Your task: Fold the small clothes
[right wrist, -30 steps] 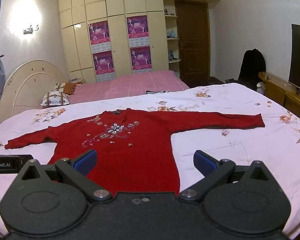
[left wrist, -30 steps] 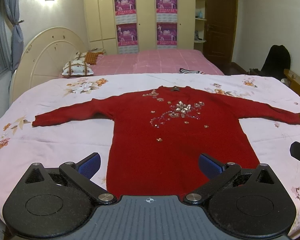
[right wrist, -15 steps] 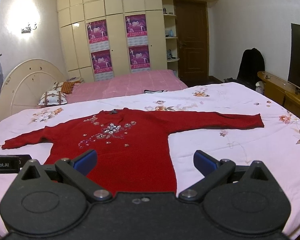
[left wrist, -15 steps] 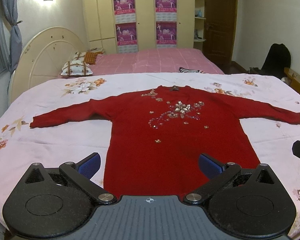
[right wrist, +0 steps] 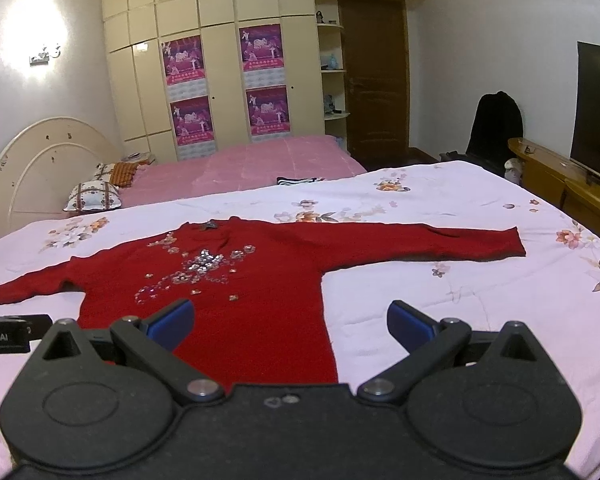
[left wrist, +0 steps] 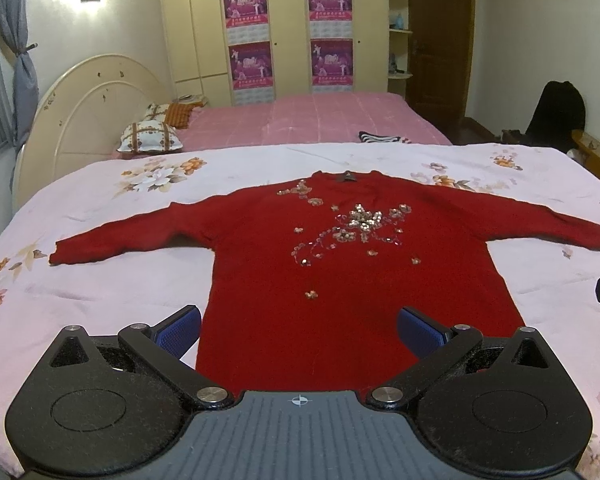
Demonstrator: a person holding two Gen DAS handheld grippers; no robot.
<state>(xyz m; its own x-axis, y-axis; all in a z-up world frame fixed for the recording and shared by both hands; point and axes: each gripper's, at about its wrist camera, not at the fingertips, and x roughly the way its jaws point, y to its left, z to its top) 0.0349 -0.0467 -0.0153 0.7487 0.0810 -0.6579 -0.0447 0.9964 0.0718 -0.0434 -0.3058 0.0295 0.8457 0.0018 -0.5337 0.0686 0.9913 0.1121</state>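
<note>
From the left wrist, we hold our left claw (left wrist: pixel 299 326) released above the hem of a red sequinned knit sweater (left wrist: pixel 332 264), spread flat on the floral white bedspread (left wrist: pixel 100 280). From the right wrist, our right claw (right wrist: pixel 288 322) also hangs released; folding looks unstarted, and each sleeve needs grasping next.

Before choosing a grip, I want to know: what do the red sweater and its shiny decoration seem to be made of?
The red sweater looks like a soft, matte knit, probably wool or acrylic: fuzzy surface, no sheen. Its decoration seems to be sequins and beads, since it glints silver; the exact material is unclear.
</note>
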